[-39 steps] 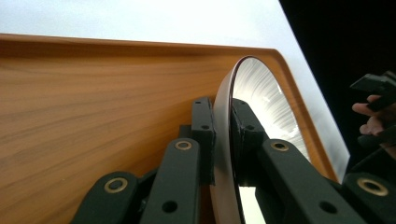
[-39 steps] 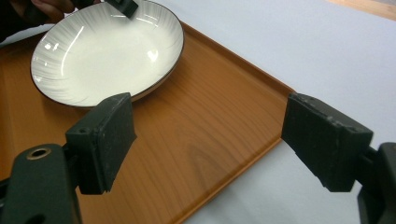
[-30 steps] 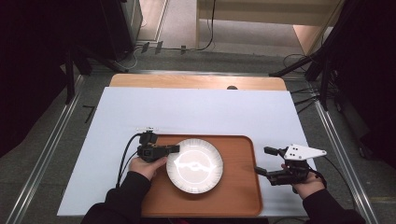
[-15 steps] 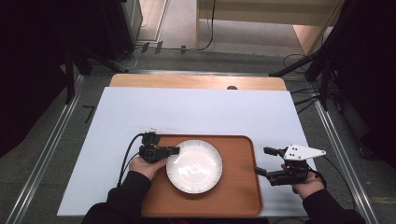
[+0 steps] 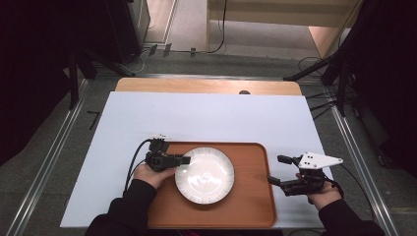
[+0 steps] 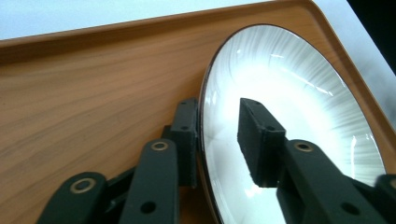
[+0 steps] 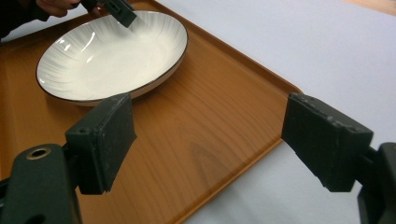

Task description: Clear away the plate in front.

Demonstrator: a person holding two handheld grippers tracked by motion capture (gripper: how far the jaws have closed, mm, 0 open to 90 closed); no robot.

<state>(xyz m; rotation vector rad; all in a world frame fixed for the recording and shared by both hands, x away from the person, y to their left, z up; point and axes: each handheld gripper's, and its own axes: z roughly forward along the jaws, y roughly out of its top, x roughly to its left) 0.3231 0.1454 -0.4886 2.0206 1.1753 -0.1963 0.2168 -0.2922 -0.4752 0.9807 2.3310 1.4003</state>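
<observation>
Round plate [image 5: 205, 175] flat on tray [image 5: 255, 206], L gripper [image 5: 183, 160] fingers straddling rim.

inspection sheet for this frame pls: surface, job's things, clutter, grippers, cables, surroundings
Surface: pale sheet over a wooden table.
Job's things: white ribbed plate on a wooden tray at the near edge.
Clutter: nothing seen.
Grippers: left gripper has its jaws either side of the plate's rim, one inside the bowl, one outside, with a gap showing at the inner jaw; right gripper is open, jaws spread beside the tray's right edge, holding nothing.
Cables: black cable loops from the left gripper across the sheet.
Surroundings: grey floor, metal rails, more leads beyond the table.
</observation>
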